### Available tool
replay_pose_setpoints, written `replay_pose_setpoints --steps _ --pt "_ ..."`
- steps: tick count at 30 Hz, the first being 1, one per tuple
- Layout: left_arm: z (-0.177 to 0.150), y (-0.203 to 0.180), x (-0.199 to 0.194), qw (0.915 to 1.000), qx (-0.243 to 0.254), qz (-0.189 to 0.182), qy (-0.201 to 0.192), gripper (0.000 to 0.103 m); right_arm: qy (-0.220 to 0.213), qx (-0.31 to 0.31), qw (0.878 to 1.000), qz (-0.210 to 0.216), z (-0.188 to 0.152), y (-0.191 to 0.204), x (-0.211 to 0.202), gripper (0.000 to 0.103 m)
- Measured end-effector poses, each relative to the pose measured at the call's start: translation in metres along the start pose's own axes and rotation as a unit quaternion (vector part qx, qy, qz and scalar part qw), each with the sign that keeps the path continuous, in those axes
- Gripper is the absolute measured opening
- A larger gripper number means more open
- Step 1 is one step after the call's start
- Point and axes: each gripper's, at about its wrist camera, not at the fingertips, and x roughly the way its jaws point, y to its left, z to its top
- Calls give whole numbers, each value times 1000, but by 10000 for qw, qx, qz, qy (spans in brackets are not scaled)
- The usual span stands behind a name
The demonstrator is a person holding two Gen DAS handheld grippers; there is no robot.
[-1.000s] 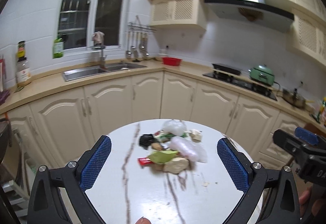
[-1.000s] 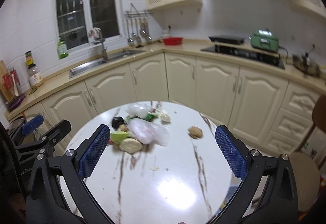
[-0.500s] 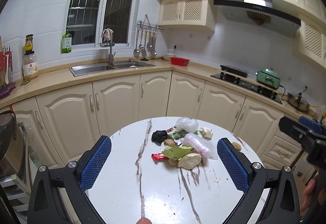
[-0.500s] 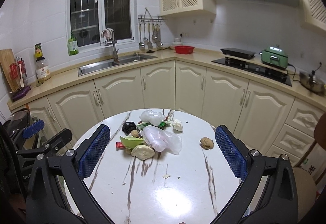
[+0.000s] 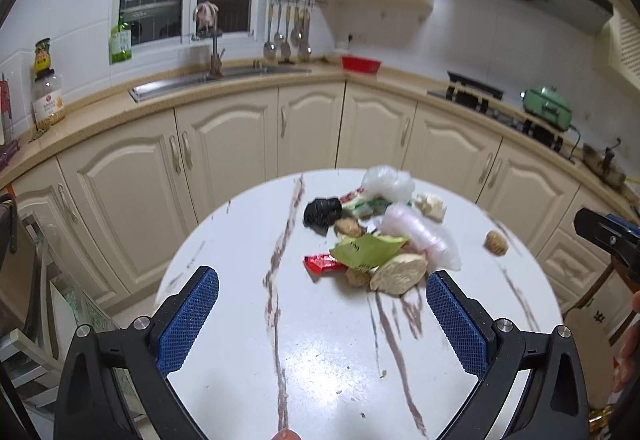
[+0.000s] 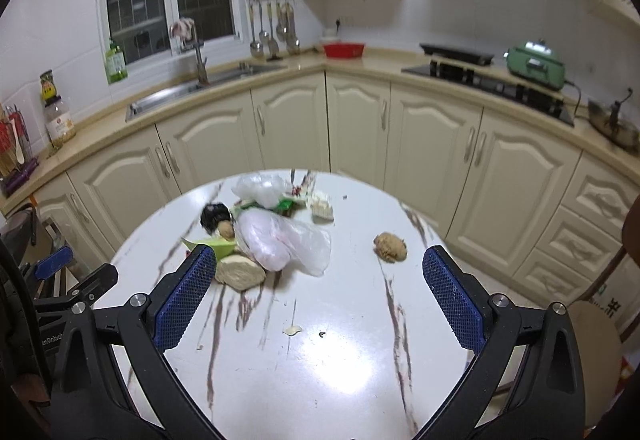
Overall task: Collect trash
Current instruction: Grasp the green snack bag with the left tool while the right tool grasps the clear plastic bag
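Kitchen with cream cabinets; round white marble-veined tabletop [image 6: 320,340] carries the trash. Heap sits toward the far edge: clear crumpled plastic bag [image 6: 280,240], black crumpled wad [image 5: 321,213], green leaf-shaped wrapper [image 5: 366,250], red foil wrapper [image 5: 322,264], tan bread chunk [image 6: 240,274]. Lone brown crumbly lump [image 6: 390,246] lies apart, near the right edge. Left gripper [image 5: 322,318] jaws wide apart, holding nothing. Right gripper [image 6: 318,296] the same, above the near edge.

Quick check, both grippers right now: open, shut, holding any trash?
Left gripper: open, holding nothing, above the round table, short of the trash pile.
Right gripper: open, holding nothing, above the same table.
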Motion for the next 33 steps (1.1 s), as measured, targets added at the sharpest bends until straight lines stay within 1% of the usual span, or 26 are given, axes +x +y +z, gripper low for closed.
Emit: replay_pose_setpoints --steps 7,10,13,16,19,22,24,26,27,28,29,33 --pt "32 -11 76 9984 327 -12 457 102 518 -92 9984 191 -3 1 57 103" --pt "46 -16 111 9971 458 -28 608 102 664 -107 9974 264 -3 4 76 103" --pt "60 -19 143 9962 530 -55 690 102 770 -136 9965 293 -1 5 92 103" --pt "76 -22 176 9950 666 39 748 102 870 -129 9957 300 2 5 107 103" --pt "83 -27 202 9934 826 24 794 102 980 -141 9946 312 5 5 123 103" --pt "88 -30 226 9921 922 -55 844 98 1093 -197 9931 385 8 9 141 103" --pt "90 -29 235 9926 885 -206 800 89 1198 -237 9913 490 10 14 153 103" --pt "92 -26 245 9922 831 -386 845 64 1322 -282 9890 594 10 21 167 103" --pt "94 -24 251 9915 808 -428 926 58 1369 -306 9880 642 10 24 173 103" --pt "95 -23 258 9906 837 -432 992 46 1414 -325 9869 699 10 27 178 103" --pt "95 -22 265 9897 868 -445 1048 40 1462 -345 9858 747 11 31 185 103" --pt "96 -7 280 9896 668 -626 1110 33 1667 -399 9814 867 10 39 210 102"
